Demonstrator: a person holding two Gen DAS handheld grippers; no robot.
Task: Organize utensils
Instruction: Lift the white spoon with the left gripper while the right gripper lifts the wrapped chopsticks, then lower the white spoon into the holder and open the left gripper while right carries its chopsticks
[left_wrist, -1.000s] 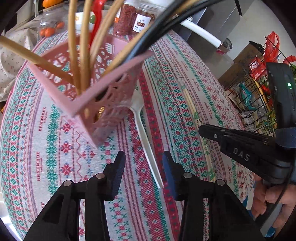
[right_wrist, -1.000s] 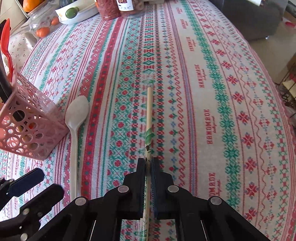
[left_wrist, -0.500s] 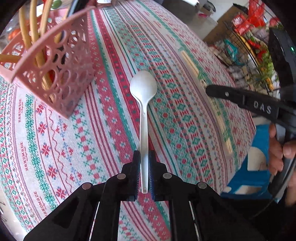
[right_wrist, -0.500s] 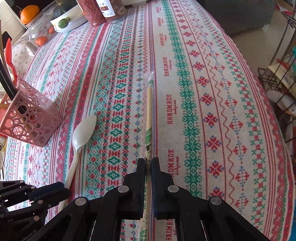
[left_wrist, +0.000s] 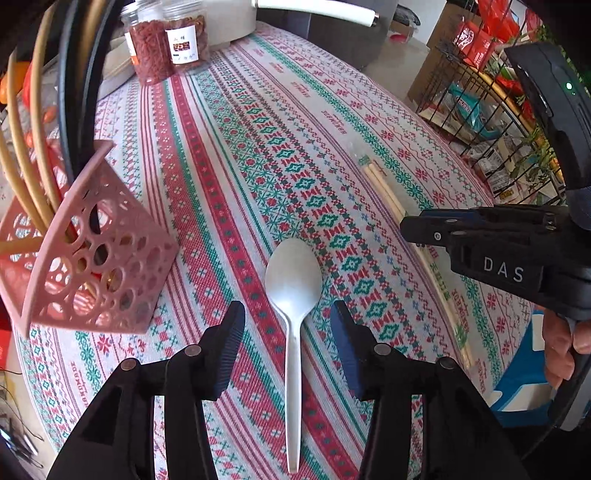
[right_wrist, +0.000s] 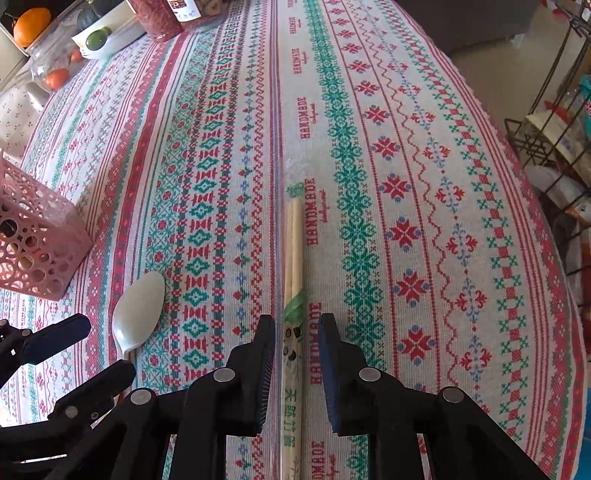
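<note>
My left gripper (left_wrist: 288, 345) straddles the white spoon (left_wrist: 293, 295), jaws spread; my right gripper (right_wrist: 297, 345) gapes around the wrapped chopsticks (right_wrist: 293, 243). Both lie on the tablecloth (right_wrist: 406, 147). Next: pinch, then carry to the pink holder (left_wrist: 92, 266).

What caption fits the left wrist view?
Open left tool straddles a white plastic spoon on the patterned tablecloth, pink utensil basket alongside.

Two labelled jars (left_wrist: 166, 46), an orange (right_wrist: 31, 20), a wire rack (left_wrist: 491, 99).
</note>
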